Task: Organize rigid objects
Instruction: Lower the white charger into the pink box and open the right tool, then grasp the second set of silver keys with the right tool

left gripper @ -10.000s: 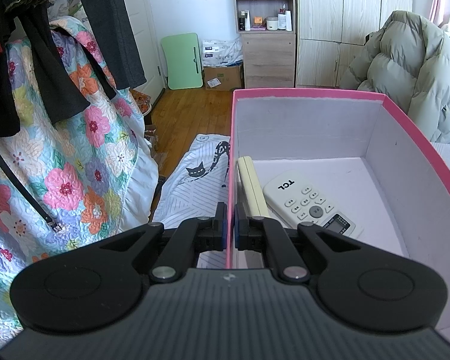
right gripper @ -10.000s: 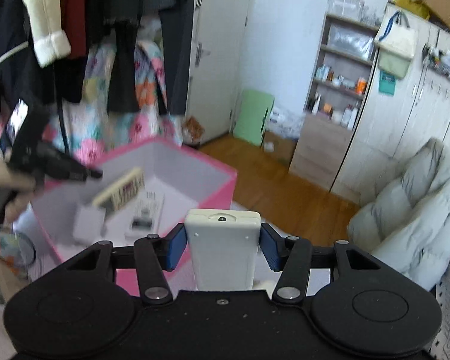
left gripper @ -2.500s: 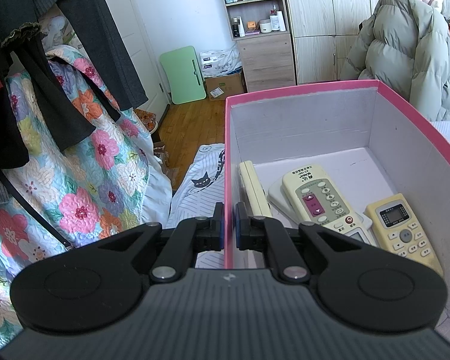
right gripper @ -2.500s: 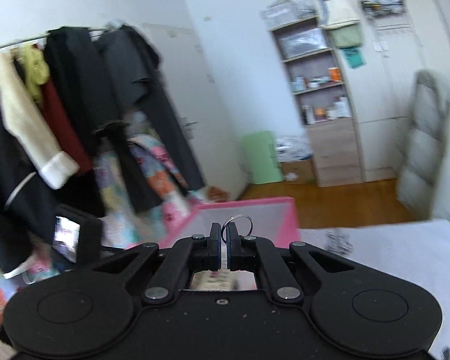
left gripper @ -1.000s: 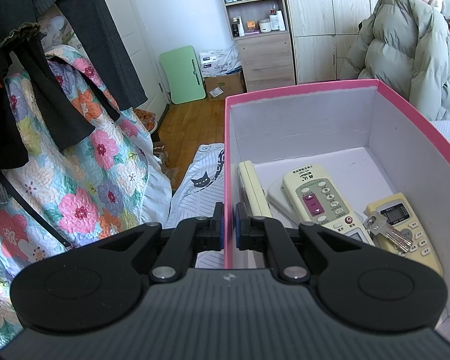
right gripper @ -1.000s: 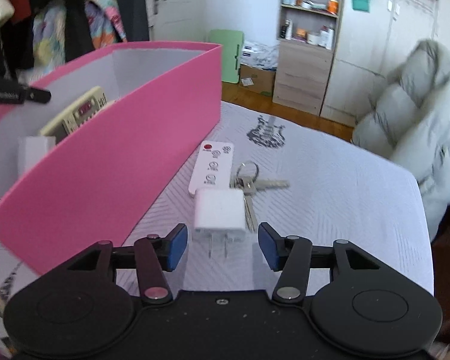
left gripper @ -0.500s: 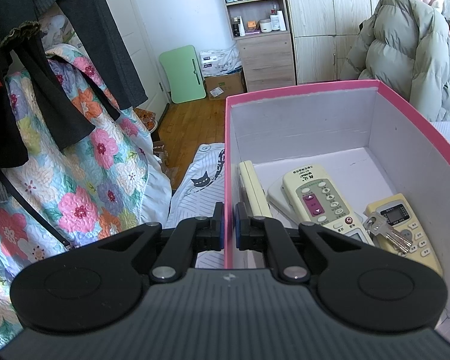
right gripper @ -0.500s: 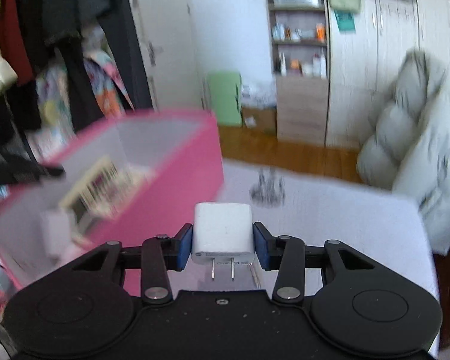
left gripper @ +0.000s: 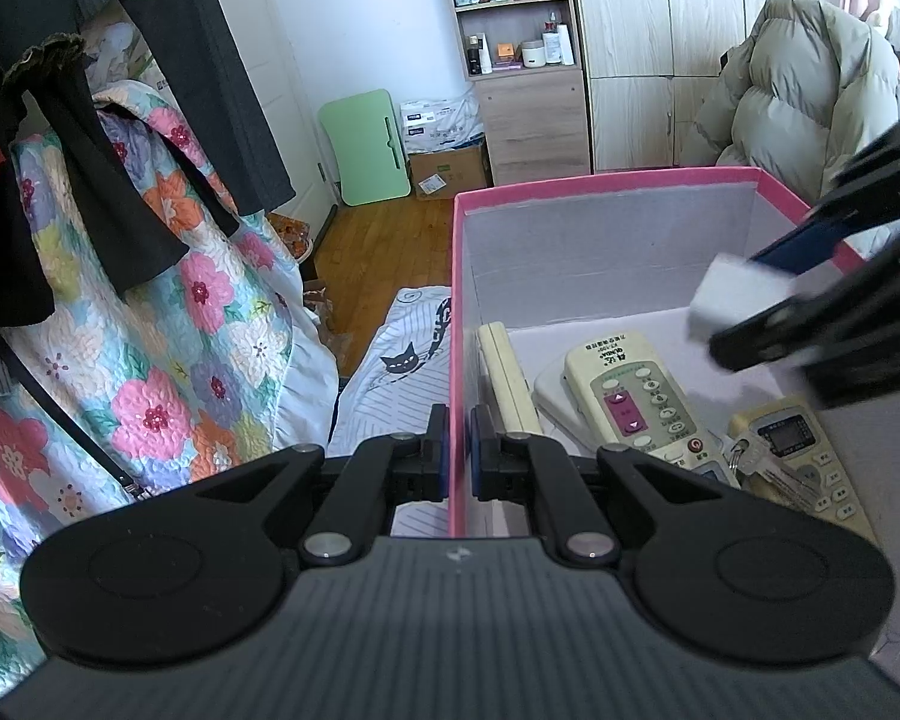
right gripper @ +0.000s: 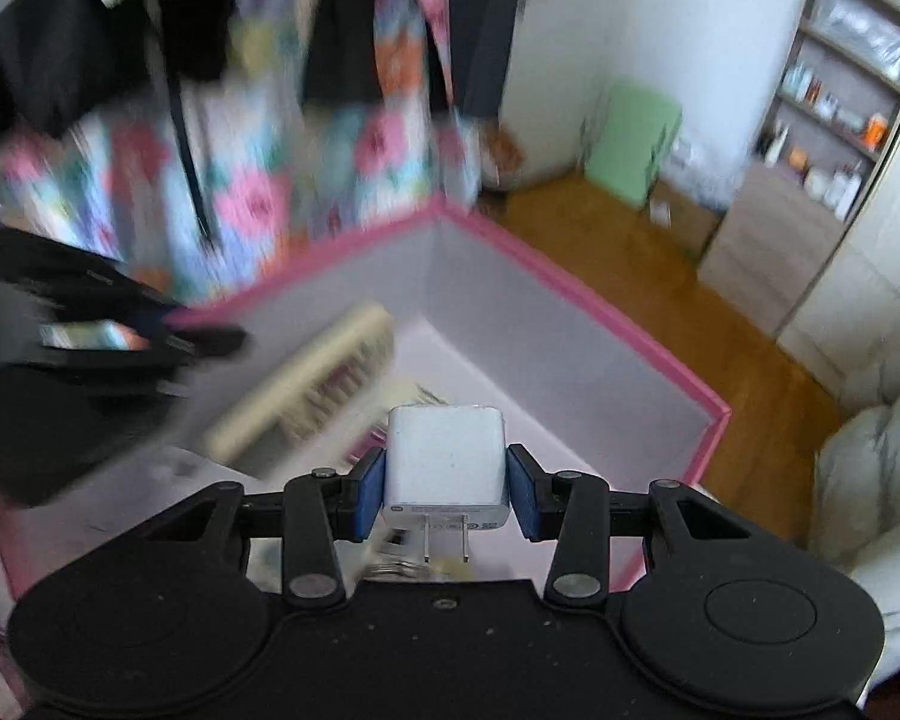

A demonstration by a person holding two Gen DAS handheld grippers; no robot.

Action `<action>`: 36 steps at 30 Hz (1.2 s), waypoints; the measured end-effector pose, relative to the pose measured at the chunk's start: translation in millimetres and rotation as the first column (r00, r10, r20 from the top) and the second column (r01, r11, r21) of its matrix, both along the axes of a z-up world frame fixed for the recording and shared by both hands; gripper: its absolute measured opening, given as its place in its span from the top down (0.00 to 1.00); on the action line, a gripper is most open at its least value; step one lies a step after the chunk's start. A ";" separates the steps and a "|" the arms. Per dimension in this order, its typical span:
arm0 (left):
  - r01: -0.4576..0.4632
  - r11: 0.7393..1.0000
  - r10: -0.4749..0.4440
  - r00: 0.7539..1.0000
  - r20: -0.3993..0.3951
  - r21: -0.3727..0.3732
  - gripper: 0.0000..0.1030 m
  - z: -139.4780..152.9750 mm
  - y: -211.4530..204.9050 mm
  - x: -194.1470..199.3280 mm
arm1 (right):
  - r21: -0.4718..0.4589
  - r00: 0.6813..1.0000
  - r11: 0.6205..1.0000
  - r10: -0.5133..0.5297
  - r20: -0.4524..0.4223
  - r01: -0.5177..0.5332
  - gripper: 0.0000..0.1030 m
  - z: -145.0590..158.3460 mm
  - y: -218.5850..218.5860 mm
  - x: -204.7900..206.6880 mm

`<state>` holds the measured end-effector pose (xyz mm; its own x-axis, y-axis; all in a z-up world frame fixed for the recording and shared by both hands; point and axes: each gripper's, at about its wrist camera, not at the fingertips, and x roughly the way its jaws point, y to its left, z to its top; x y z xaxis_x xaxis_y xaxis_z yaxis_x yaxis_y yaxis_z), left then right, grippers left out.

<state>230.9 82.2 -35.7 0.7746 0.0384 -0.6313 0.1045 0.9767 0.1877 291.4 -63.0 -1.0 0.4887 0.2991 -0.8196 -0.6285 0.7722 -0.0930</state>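
While my left gripper [left gripper: 459,450] stays out of nothing's way, its fingers [left gripper: 437,447] pinched shut on the near wall of the big pink cardboard box with the white inside [left gripper: 600,192], my right gripper [right gripper: 446,492] hangs above that box's open top. Inside lie a cream air-conditioner remote with a purple button panel [left gripper: 633,399], a yellowed remote with a small screen [left gripper: 801,462], a slim cream remote standing on edge against the left wall [left gripper: 504,375], and a bunch of silver keys [left gripper: 762,471]. My right fingers [right gripper: 369,495] clamp the small white cube-shaped plug adapter [right gripper: 446,462] by its sides, its prongs pointing back toward me.
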 end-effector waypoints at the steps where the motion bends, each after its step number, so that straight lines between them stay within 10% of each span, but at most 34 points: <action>1: -0.001 1.000 0.001 1.000 0.001 -0.003 0.95 0.1 0.4 -0.1 | -0.018 1.000 1.000 0.002 -0.022 -0.002 0.54 -5.7 2.5 5.4; 7: 0.002 1.000 -0.002 1.000 0.005 -0.010 0.95 1.1 1.7 -0.5 | 0.001 0.997 1.000 -0.017 -0.077 0.017 0.43 -17.6 -4.7 13.8; 19: 0.001 1.000 -0.001 1.000 0.005 -0.003 0.95 0.7 0.1 0.0 | 0.180 0.979 0.981 -0.101 0.174 0.069 0.36 35.1 -104.8 -56.5; 36: 0.004 1.000 -0.004 1.000 0.005 0.001 0.95 -0.4 1.9 -0.7 | 0.300 0.953 0.906 -0.303 -0.033 0.298 0.45 -63.9 -177.0 -67.0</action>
